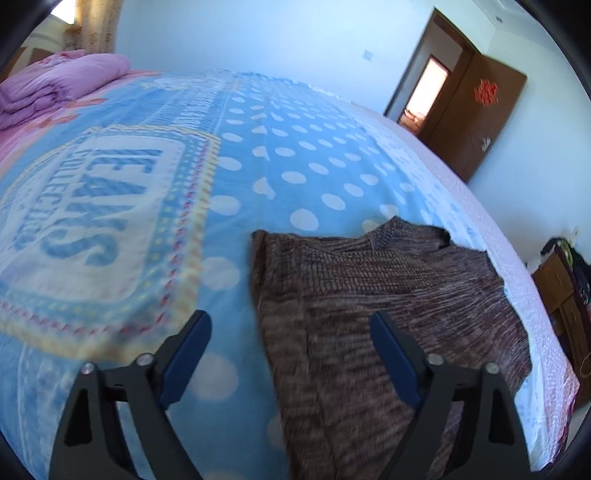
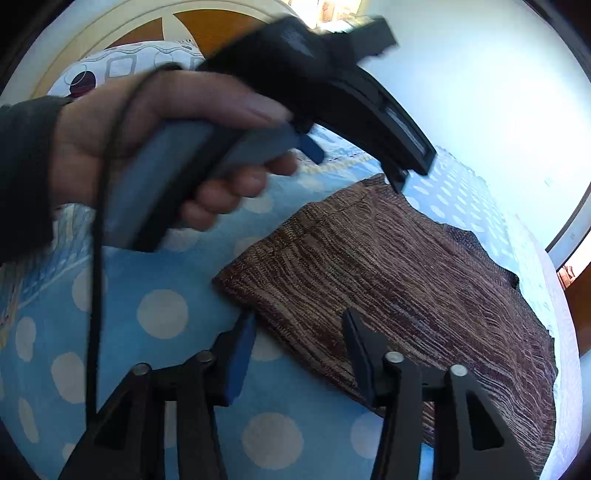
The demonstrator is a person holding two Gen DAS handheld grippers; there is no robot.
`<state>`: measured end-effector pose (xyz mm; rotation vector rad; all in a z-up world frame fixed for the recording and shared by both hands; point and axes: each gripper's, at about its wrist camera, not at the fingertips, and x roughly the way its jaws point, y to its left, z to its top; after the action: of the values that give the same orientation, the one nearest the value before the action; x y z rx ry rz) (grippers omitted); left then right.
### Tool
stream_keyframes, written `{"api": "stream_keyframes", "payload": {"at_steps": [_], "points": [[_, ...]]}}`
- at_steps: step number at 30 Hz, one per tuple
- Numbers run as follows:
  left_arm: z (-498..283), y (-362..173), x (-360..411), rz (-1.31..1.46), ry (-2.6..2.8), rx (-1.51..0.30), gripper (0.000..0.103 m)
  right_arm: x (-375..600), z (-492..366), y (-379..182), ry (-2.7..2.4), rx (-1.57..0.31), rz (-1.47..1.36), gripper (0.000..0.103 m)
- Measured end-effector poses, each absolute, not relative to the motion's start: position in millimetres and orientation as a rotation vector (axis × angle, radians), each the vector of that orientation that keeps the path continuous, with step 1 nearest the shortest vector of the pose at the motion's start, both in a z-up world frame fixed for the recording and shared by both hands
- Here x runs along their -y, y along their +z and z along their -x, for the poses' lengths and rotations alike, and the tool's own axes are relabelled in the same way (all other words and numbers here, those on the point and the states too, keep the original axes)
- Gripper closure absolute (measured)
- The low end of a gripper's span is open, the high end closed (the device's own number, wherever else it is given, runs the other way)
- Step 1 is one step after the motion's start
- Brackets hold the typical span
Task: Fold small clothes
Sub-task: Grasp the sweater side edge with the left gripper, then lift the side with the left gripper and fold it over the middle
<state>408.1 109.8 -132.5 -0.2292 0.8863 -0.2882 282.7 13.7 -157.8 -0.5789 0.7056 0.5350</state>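
A brown knitted garment [image 1: 369,295] lies flat on the blue, white-dotted blanket [image 1: 295,166] of a bed. My left gripper [image 1: 290,326] hovers over the garment's left edge with its jaws wide apart and nothing pressed between them. In the right wrist view the same garment [image 2: 388,266] spreads away to the right. My right gripper [image 2: 298,316] straddles its near edge, jaws partly apart, and the cloth lies flat below the pads. A person's hand [image 2: 147,140] holds the left gripper [image 2: 412,171] above the garment's far corner.
A folded pink quilt [image 1: 62,88] lies at the bed's far left. A patterned pillow [image 2: 122,70] rests by the headboard [image 2: 207,26]. The bed's white edge [image 1: 524,280] runs close along the garment's right side; beyond it stand a wooden cabinet [image 1: 561,295] and an open brown door [image 1: 476,122].
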Motion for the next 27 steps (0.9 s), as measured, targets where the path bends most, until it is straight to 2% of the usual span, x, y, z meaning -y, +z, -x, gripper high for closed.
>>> {"api": "stream_keyframes", "payload": {"at_steps": [5, 7, 8, 9, 10, 11, 20, 27], "points": [[-433.5, -146.3, -95.7, 0.199, -0.286, -0.952, 0.031, -21.2, -281.9, -159.9, 0.539, -0.695, 0.595, 0.075], [-436.4, -147.6, -95.2, 0.196, -0.283, -0.937, 0.044, -22.7, -280.2, -161.2, 0.546, -0.690, 0.603, 0.084], [-438.4, -149.1, -94.5, 0.199, -0.296, -0.945, 0.055, -23.1, -279.2, -161.5, 0.551, -0.688, 0.606, 0.086], [-438.5, -149.3, -94.9, 0.217, -0.314, -0.944, 0.072, -23.3, -278.4, -161.5, 0.557, -0.687, 0.606, 0.091], [-439.1, -149.4, -94.7, 0.231, -0.333, -0.945, 0.083, -23.2, -277.2, -161.1, 0.558, -0.686, 0.604, 0.094], [-437.7, -147.5, -94.2, 0.228, -0.332, -0.944, 0.087, -22.2, -277.9, -160.8, 0.561, -0.687, 0.598, 0.094], [-442.9, -136.2, -105.5, 0.338, -0.319, -0.995, 0.090, -1.9, -271.3, -141.6, 0.588, -0.670, 0.499, 0.098], [-435.7, -106.7, -96.2, 0.371, -0.346, -0.950, 0.091, 30.3, -277.0, -121.1, 0.572, -0.673, 0.385, 0.098]]}}
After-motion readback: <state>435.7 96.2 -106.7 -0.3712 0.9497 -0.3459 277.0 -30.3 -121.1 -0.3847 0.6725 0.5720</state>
